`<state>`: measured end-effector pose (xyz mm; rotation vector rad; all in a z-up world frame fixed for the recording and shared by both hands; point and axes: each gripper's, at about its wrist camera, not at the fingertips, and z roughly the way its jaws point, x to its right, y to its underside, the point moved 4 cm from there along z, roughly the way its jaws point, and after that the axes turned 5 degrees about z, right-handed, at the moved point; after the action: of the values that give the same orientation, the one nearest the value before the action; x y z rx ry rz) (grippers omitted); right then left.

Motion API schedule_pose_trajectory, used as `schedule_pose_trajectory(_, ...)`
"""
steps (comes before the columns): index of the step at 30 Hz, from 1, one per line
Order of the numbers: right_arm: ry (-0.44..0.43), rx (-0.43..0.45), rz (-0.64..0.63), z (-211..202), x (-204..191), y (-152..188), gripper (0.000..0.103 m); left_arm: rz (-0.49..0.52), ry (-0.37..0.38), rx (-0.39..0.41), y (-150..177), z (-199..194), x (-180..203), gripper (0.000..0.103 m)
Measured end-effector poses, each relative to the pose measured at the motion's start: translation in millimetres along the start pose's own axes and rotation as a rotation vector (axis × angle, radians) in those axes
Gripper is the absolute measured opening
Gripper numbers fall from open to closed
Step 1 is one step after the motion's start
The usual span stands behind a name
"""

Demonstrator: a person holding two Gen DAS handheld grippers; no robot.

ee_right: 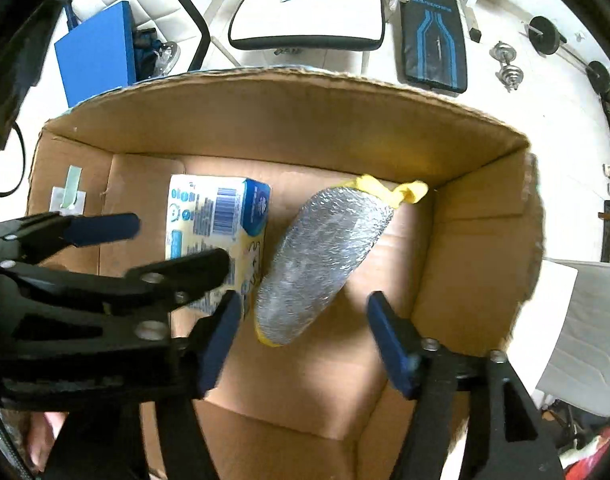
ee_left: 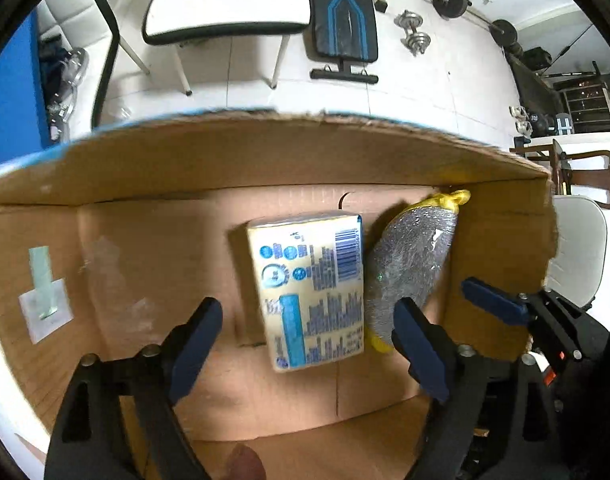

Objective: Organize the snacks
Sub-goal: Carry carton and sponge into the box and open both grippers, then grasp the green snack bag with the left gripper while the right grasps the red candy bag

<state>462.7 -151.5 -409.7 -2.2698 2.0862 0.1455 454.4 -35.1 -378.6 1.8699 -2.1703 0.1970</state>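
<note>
Two snacks lying on the floor of an open cardboard box [ee_left: 265,160], seen from the left wrist: a pale yellow carton [ee_left: 309,288] with blue print and barcode, flat on its back, and just beside it on the right a silvery foil pouch [ee_left: 409,264] with yellow ends. Left tool [ee_left: 309,344] hovering above the carton, blue pads spread wide apart, nothing held. Right tool [ee_left: 501,304] entering at the right edge, near the box wall.

Seen from the right wrist: same carton [ee_right: 217,216] and foil pouch [ee_right: 325,260] side by side, touching or nearly so, pouch slanting toward the far right corner. Right tool [ee_right: 305,332] spread wide over the pouch's near end, empty. Left tool [ee_right: 177,244] crossing in from the left, above the carton.

Risk, as a judgement: both tools crowded in one box, so likely to knock together; slippery, crushable foil if pinched hard; a pad catching the cardboard wall [ee_right: 477,240].
</note>
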Motion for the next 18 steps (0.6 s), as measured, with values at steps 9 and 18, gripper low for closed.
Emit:
schedule_pose_trajectory(9,-0.024,0.089,0.053,-47.4,-5.7,53.7,0.103,-0.022,-0.078,0.140,49.4,-57.4,-18.2,0.101)
schedule_pose_trajectory(18,-0.122,0.254,0.119,-101.6,-18.0,128.8,0.103,-0.048,-0.150,0.239,114.3,-98.5,-23.6,0.101)
